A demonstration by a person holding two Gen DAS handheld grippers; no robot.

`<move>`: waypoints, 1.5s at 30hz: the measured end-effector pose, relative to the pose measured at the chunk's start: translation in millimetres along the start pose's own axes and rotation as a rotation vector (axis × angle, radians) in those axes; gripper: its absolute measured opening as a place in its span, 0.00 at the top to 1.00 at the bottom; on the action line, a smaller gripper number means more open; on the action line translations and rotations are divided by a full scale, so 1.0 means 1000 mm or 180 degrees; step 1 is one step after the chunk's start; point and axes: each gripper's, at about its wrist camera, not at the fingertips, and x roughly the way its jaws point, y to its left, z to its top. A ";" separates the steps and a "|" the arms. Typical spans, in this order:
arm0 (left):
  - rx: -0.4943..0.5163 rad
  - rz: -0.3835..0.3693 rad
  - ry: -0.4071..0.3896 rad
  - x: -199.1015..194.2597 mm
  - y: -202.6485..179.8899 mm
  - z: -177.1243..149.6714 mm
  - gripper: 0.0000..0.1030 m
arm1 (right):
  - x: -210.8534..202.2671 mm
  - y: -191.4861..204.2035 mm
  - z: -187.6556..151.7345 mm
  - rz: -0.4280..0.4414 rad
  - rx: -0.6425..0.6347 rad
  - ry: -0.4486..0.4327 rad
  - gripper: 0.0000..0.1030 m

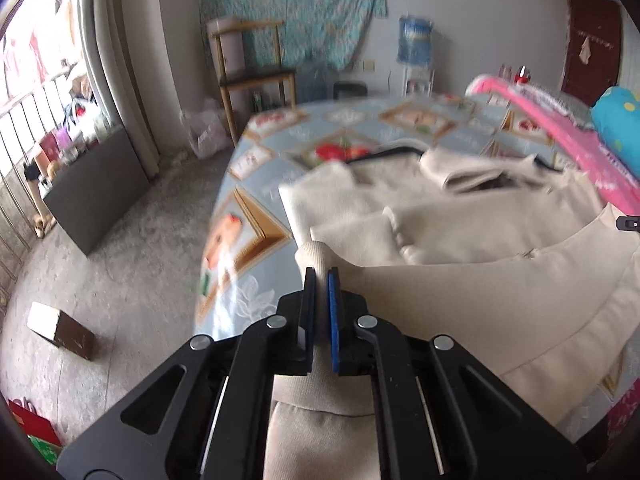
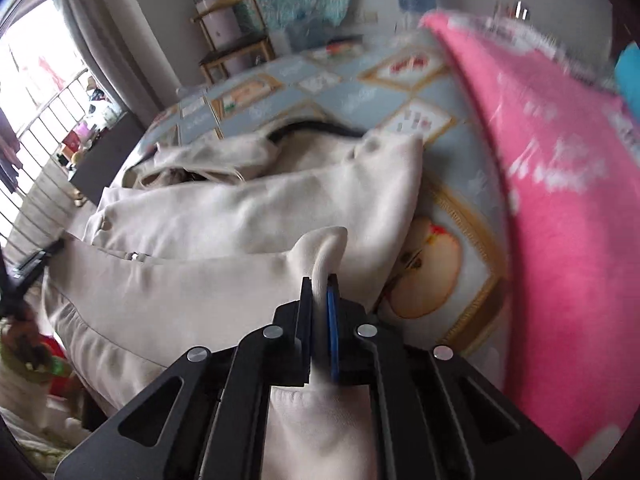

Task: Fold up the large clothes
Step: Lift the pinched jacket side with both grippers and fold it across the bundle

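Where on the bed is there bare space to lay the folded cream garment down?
Bare bedsheet runs along the bed's floor-side edge, left of the cream garment, and across the far end toward the wooden chair. A narrower strip lies between the garment and the pink blanket. The middle is crowded with the garment, which both grippers pinch.

My left gripper [image 1: 321, 280] fills the bottom centre of the frame, its jaws pinched tight on a ridge of the cream garment [image 1: 480, 304], which drapes away to the right and also hangs below the jaws. The rest of the garment lies rumpled at centre right on the fruit-patterned bed sheet [image 1: 256, 184]. A pink blanket [image 1: 568, 140] runs along the upper right. A wooden chair [image 1: 256, 64] stands at top centre, and a small box [image 1: 60, 330] sits on the floor at lower left.
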 end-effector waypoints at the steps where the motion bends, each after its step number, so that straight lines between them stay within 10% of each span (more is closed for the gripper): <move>1: 0.0036 0.0023 -0.0092 -0.013 -0.001 0.001 0.95 | -0.016 0.008 -0.002 -0.0090 -0.0034 -0.0140 0.94; 10: -0.0001 -0.0025 -0.0583 -0.073 0.008 0.029 0.95 | -0.077 0.026 0.015 -0.0259 0.0005 -0.0773 0.94; 20: 0.0055 -0.0155 -0.0904 -0.040 0.019 0.121 0.95 | -0.053 0.017 0.111 -0.0337 -0.0130 -0.1093 0.94; 27: 0.0185 -0.0213 -0.0365 0.084 0.015 0.181 0.95 | 0.045 -0.012 0.174 -0.0389 -0.0031 -0.0673 0.95; 34: 0.0397 -0.0124 0.0723 0.206 0.005 0.147 0.87 | 0.146 -0.057 0.160 -0.0485 0.0467 0.0093 0.90; 40: 0.0335 0.0169 0.0364 0.160 0.034 0.157 0.82 | 0.061 -0.081 0.148 -0.0795 0.0788 -0.0444 0.76; 45: 0.0322 -0.0299 0.0211 0.096 0.031 0.147 0.82 | 0.010 -0.026 0.106 -0.0582 0.0217 -0.0593 0.60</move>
